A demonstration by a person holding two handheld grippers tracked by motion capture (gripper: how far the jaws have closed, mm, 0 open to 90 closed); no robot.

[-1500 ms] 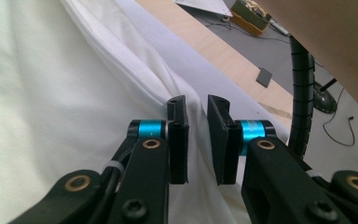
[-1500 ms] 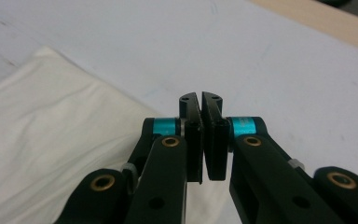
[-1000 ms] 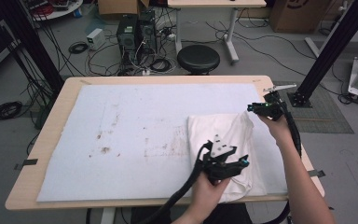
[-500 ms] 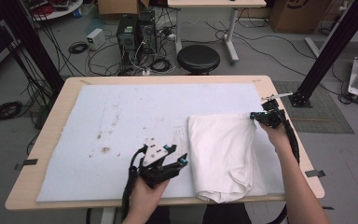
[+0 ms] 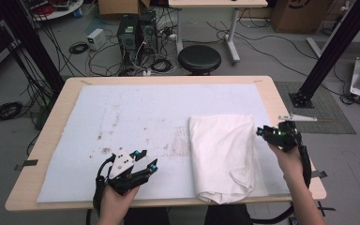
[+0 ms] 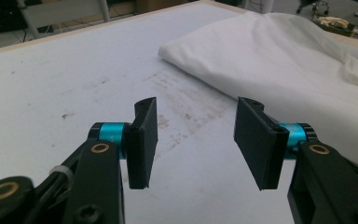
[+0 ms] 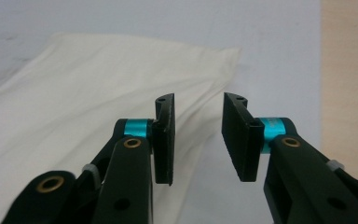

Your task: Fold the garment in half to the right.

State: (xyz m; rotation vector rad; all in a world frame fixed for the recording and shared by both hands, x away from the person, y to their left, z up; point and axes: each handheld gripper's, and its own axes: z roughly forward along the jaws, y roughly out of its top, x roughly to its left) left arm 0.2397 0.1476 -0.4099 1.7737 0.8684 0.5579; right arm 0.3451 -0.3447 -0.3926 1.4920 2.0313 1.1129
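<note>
A white cloth (image 5: pixel 222 157) lies folded into a long strip on the right part of the table; it also shows as the cloth (image 6: pixel 279 60) and the cloth (image 7: pixel 88 107). My left gripper (image 5: pixel 147 158) hovers low over the mat at the front, well left of the cloth. Seen in its own view, the left gripper (image 6: pixel 196 135) is open with nothing between its jaws, which have just been opening a little. My right gripper (image 5: pixel 261 133) is at the cloth's right edge. The right gripper (image 7: pixel 198 135) is open just over that edge, its jaws having just been opening, gripping nothing.
A stained white mat (image 5: pixel 136 112) covers most of the wooden table (image 5: pixel 56 140). Behind the table stand a black stool (image 5: pixel 199 58) and computer cases (image 5: pixel 138 33) among floor cables. A black frame post (image 5: pixel 328 56) rises at the right.
My left gripper moved left off the cloth's near end to the bare mat. My right gripper came toward the front along the cloth's right edge, and the cloth lies flatter.
</note>
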